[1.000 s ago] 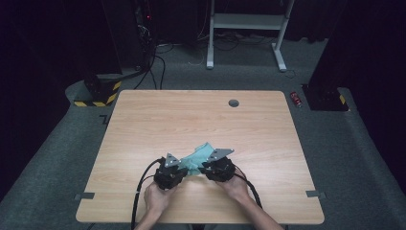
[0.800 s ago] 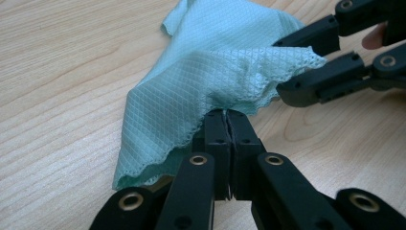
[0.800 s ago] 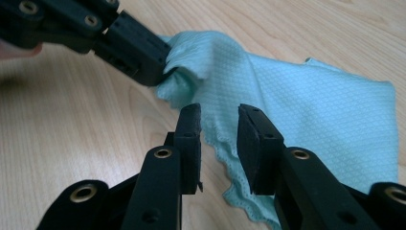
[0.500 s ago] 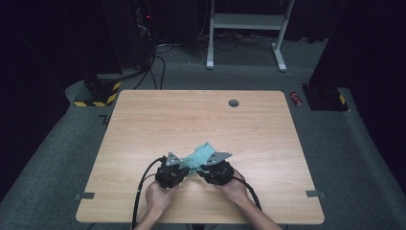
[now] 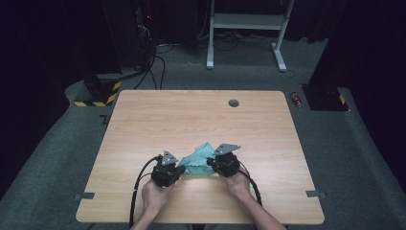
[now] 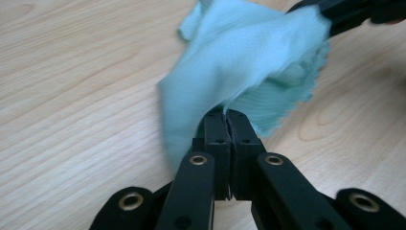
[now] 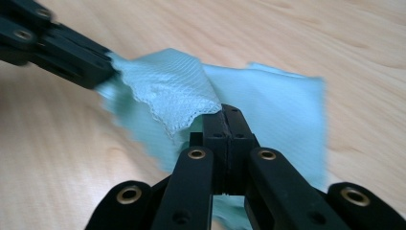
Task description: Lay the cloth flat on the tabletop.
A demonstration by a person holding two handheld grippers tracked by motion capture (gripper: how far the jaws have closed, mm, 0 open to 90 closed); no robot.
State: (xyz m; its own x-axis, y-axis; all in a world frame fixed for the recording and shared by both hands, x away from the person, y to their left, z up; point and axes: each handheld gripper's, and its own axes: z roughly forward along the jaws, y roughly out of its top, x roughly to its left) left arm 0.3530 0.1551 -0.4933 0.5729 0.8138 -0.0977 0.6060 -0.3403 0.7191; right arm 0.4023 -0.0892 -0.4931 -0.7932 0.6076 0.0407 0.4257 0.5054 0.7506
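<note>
We see the cloth point(image 5: 197, 159) near the front edge of the table point(image 5: 143, 120), bunched so its lower folds are hidden; it runs across between our grippers, one corner pointing away from us. Our left gripper point(image 6: 226, 115) pinches its left edge, jaws closed; our right gripper point(image 7: 225, 112) clamps the other.

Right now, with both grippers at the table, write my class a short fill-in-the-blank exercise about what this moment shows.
1. The left gripper and the right gripper both pinch a teal ____.
2. The jaws of each gripper are ____ on its edge.
3. The cloth is held over a ____ table.
4. A small round grey grommet sits near the table's ____ edge.

Missing words: cloth; shut; wooden; far
</note>
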